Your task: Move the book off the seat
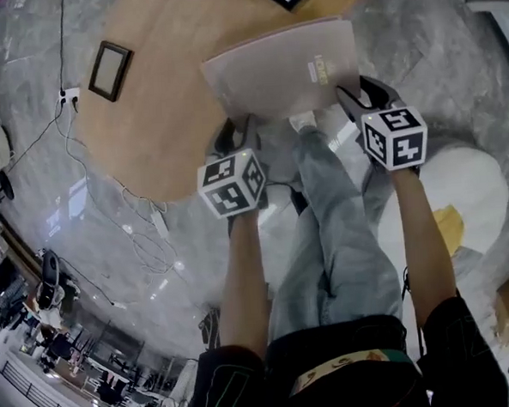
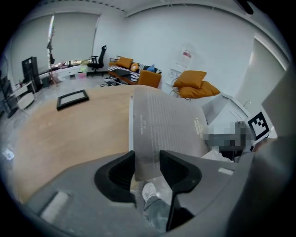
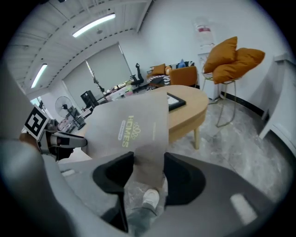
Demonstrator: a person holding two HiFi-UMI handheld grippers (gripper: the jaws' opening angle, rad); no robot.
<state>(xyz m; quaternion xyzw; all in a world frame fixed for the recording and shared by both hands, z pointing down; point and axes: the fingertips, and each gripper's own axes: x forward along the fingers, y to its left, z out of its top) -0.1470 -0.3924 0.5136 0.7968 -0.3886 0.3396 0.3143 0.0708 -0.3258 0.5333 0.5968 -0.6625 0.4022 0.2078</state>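
Left gripper [image 2: 147, 163]: jaws clamped on the near corner of the book [image 2: 166, 125]; the grey cover fills the gap between them.
Right gripper [image 3: 149, 169]: jaws clamped on the book's other near corner, pads on both faces.
Book position: in the air, carried between the two grippers, tilted. It hangs over the person's shoe [image 1: 304, 120] and the floor, touching neither seat nor desk.
Seat: a white rounded piece [image 1: 472, 181] low on the right of the head view, likely the seat meant. The book is well clear of it.
Step in hand: lift-off looks done; this is the carry leg, toward the desk [image 1: 157, 92].
Next move calls for: both hands travelling together so the book does not twist or slip, then lowering it flat onto bare wood near the desk's edge, well apart from the picture frame [image 1: 110, 69], and opening the jaws only once it rests.
Hard to make out: the book's near edge is buried between the jaws, so depth of bite is unclear.
Cut off: the right forearm crosses part of the seat; the desk's far end runs out of the head view.
Far room: the orange cushions [image 3: 233, 60] are sharp, the rest small; a mosaic patch covers part of the left gripper view.
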